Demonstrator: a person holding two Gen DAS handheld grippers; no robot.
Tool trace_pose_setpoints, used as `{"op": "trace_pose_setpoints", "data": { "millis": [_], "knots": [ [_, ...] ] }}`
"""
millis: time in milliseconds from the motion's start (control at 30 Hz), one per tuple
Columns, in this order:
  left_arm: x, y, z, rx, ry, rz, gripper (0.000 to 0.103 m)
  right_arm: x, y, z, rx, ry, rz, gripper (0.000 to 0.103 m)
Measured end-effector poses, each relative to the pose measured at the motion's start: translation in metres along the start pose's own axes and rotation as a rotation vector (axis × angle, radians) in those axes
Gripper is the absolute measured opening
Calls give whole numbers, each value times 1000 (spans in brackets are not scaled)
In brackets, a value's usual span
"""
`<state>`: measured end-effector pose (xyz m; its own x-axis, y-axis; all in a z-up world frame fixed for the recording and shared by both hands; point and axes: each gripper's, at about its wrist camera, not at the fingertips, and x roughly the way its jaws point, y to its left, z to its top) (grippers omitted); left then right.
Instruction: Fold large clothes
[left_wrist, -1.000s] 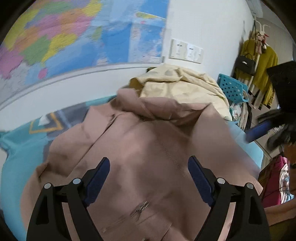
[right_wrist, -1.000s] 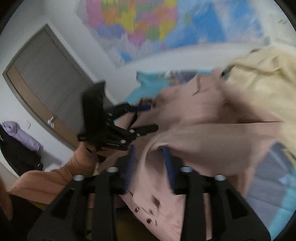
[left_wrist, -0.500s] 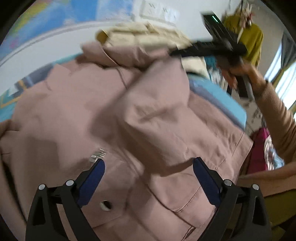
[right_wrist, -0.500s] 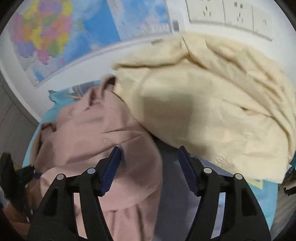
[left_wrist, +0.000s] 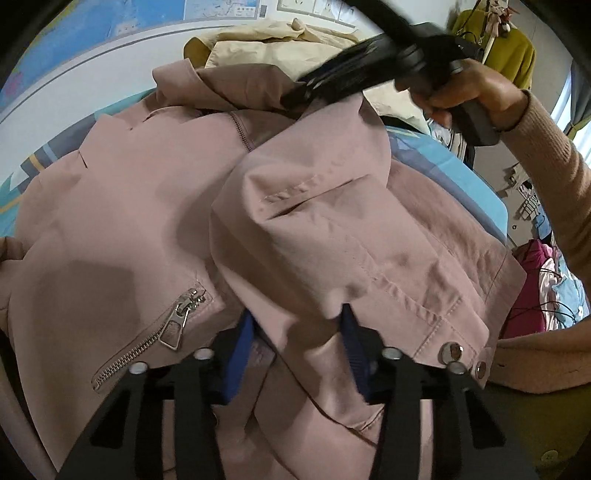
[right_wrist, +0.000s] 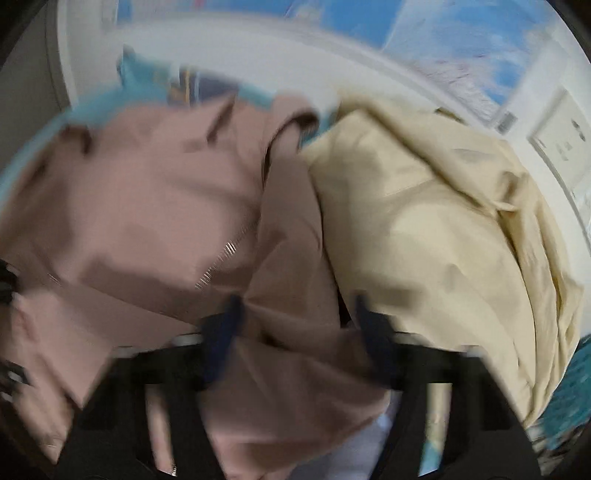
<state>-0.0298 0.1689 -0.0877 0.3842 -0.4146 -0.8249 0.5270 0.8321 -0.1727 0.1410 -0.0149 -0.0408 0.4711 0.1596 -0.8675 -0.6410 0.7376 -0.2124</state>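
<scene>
A large dusty-pink jacket (left_wrist: 147, 206) with a zip pocket lies spread on a light blue sheet (left_wrist: 461, 177). Its right sleeve (left_wrist: 332, 229) is folded across the body. My left gripper (left_wrist: 295, 325) has closed on the sleeve's cuff end, cloth bunched between its blue pads. My right gripper (left_wrist: 332, 88) shows in the left wrist view, up at the shoulder of the sleeve. In the blurred right wrist view the right gripper (right_wrist: 295, 314) stands partly open around a pink fold (right_wrist: 288, 258); whether it grips is unclear.
A heap of cream cloth (right_wrist: 424, 221) lies at the head of the bed next to the jacket's collar (left_wrist: 207, 85). A map (left_wrist: 110, 33) hangs on the wall behind. Clothes (left_wrist: 509, 51) hang at the far right.
My left gripper went from wide open above the jacket to closed on the folded sleeve. My right gripper let go of the sleeve and swung back toward the jacket's shoulder.
</scene>
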Motion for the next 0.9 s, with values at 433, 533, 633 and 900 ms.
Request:
{"op": "trace_pose_setpoints", "data": {
  "millis": [433,533,633,900],
  "knots": [
    [-46,55,7,-130,-90,16,73,-27,-141,-29,600,-182,143,3],
    [-34,31,8,-58,-44,-39,86,-23,-141,-33,608,-181,151,4],
    [-9,7,9,15,27,-13,86,-25,-143,-37,613,-182,167,5],
    [-43,38,25,22,-64,145,5,-32,-142,-35,621,-208,183,5]
  ]
}}
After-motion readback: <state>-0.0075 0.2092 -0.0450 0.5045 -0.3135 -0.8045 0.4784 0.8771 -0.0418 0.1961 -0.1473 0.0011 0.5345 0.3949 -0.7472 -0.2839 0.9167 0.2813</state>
